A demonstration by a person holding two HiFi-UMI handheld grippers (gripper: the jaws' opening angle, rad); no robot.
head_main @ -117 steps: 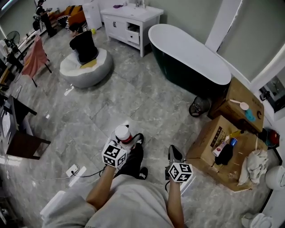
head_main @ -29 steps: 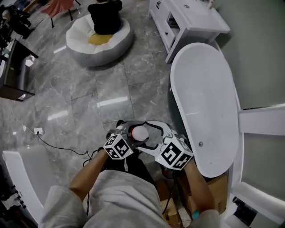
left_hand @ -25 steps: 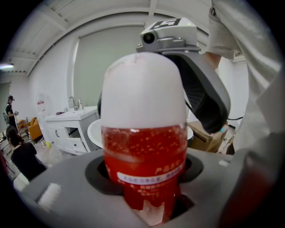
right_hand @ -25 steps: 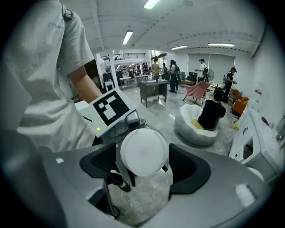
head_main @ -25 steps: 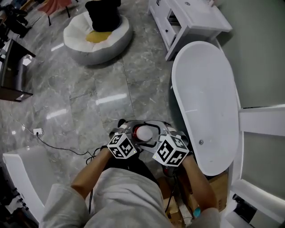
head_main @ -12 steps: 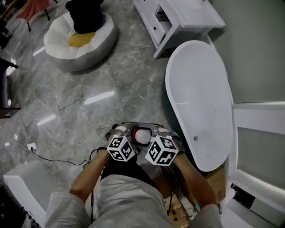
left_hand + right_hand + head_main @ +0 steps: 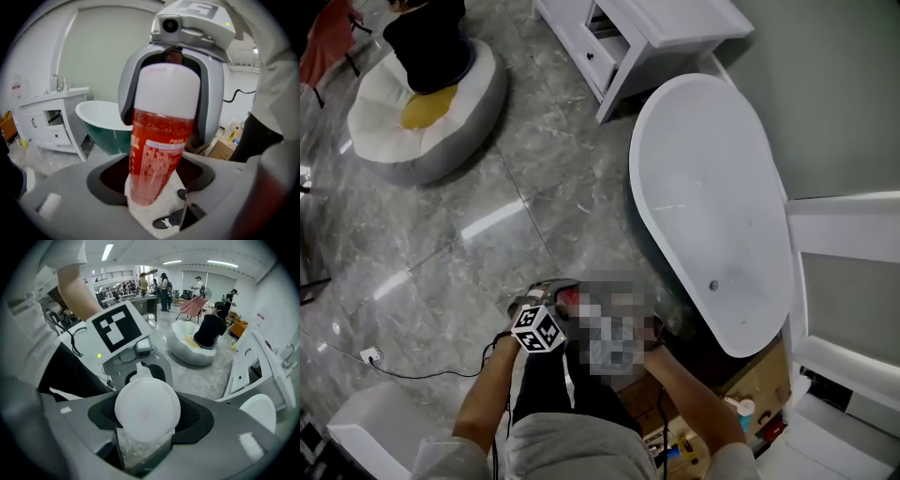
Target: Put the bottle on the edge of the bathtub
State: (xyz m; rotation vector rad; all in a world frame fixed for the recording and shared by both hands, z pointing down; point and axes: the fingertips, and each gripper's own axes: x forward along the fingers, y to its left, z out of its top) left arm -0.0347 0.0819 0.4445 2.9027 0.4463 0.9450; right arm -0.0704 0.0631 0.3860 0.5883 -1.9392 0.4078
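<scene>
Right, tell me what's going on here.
A person beside the bathtub has the bottle between both grippers. The right gripper has just been closing its jaws on the white cap; the left gripper has just been opening its jaws, the base between them. Probably a handover; it isn't on the bathtub's edge yet.

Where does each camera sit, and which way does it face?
Head view: on the person's head, facing steeply down at the white oval bathtub; forearms and left gripper show.
Left gripper view: on it, facing the red plastic bottle between its just-opening jaws; a black shoe shows.
Right gripper view: on the right gripper, facing the bottle's white cap between its just-closing jaws; a forearm shows.
Both gripper views share the bottle.
</scene>
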